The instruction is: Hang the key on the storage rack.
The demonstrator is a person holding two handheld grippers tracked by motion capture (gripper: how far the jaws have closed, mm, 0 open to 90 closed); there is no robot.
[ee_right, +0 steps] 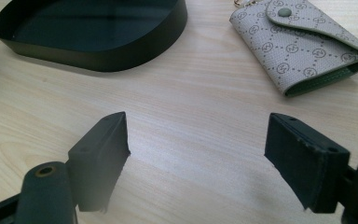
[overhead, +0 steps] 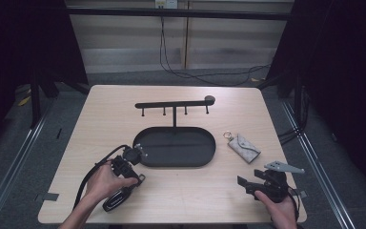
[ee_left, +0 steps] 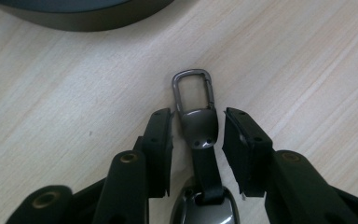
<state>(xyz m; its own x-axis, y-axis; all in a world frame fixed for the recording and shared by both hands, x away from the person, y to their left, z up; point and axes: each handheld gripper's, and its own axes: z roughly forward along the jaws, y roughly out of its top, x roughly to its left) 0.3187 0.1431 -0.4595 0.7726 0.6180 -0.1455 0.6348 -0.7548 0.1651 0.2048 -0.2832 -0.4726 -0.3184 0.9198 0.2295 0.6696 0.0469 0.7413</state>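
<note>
Near the tray's [overhead: 205,157] left end, left gripper [ee_left: 198,130] straddles the key fob [ee_left: 198,128] — jaws nearly touching, not yet clamped — right gripper [ee_right: 198,154] gapes, idle.

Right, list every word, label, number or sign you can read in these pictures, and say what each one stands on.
No readable word or number in any view.
Key pouch: a repeating round monogram in a diamond grid, too small to read as letters.
Left hand-held gripper: a pale mark on its handle in the high view, too blurred to read.
Key fob with clasp, between that gripper's jaws: plain metal, no marking.
Black tray: no label.
</note>
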